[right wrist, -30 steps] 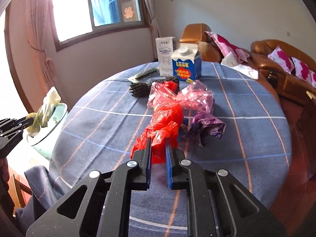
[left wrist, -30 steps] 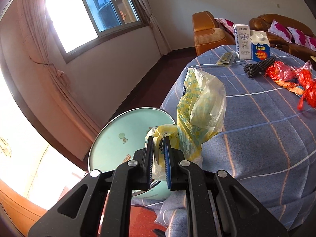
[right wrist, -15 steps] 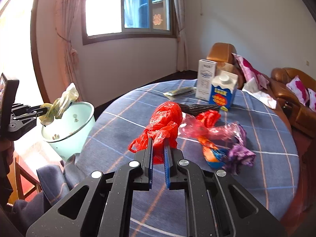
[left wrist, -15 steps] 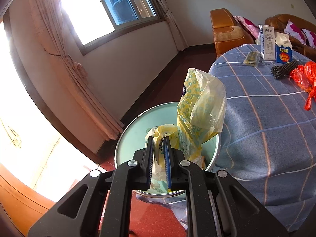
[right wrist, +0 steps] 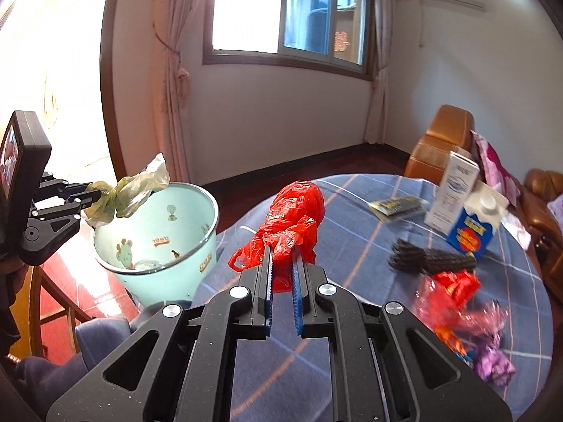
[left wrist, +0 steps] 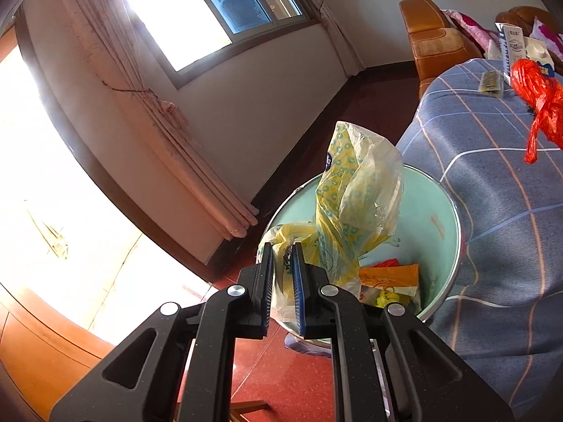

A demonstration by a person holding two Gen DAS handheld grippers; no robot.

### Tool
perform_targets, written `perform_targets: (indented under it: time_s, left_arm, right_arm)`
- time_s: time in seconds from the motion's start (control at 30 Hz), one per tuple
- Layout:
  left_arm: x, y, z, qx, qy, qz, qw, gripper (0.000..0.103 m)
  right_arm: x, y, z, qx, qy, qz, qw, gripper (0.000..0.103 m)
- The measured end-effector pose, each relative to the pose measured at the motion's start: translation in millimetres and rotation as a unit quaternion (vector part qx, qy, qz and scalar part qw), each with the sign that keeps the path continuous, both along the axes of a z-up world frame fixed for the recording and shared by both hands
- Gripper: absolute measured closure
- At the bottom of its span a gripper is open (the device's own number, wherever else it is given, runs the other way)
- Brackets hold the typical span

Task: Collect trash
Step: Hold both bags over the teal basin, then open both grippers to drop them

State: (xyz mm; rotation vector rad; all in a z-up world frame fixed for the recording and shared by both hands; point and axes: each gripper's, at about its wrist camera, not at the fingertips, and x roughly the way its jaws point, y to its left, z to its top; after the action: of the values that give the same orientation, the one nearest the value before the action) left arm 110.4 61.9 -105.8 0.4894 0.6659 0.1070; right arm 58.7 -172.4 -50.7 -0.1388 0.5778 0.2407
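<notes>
My left gripper (left wrist: 281, 256) is clenched on a crumpled yellow plastic bag (left wrist: 355, 204). I hold this bag directly above the open mouth of the pale green bin (left wrist: 447, 242). The bin stands on the floor just beside the tabletop (left wrist: 492, 183), which carries a blue checked cloth. Inside the bin I see an orange wrapper (left wrist: 390, 276) and other scraps.

My right gripper (right wrist: 283, 262) is clenched on a red plastic bag (right wrist: 293, 218). I hold this bag clear of the tabletop (right wrist: 352, 246), between the remaining items and the bin (right wrist: 155, 246). In the right wrist view, the left gripper (right wrist: 89, 197) and its yellow bag (right wrist: 130, 195) appear over the near rim of the bin.

Items lying on the cloth:
- a white carton (right wrist: 454, 190) and a blue carton (right wrist: 475, 225), upright, side by side;
- a flat green packet (right wrist: 397, 205);
- a black bundle (right wrist: 429, 258);
- red, pink and purple wrappers (right wrist: 464, 320), blurred.
</notes>
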Motion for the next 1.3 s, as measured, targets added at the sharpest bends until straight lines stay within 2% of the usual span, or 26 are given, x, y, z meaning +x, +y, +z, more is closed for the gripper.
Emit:
perform_targets:
  time_s: [0.43, 0.67, 1.3]
  left_arm:
    - [14, 29, -10, 0.028, 0.013, 0.037, 0.9988, 0.092]
    - [22, 38, -19, 0.041, 0.020, 0.050, 0.9977, 0.092]
    - [31, 48, -28, 0.034, 0.031, 0.059, 0.9972, 0.092]
  right_arm:
    - [39, 39, -6, -0.029, 0.007, 0.046, 0.998, 0.093]
    - [56, 56, -12, -0.029, 0.017, 0.060, 0.998, 0.093]
    - [71, 94, -22, -0.050, 0.030, 0.099, 0.993, 0.093]
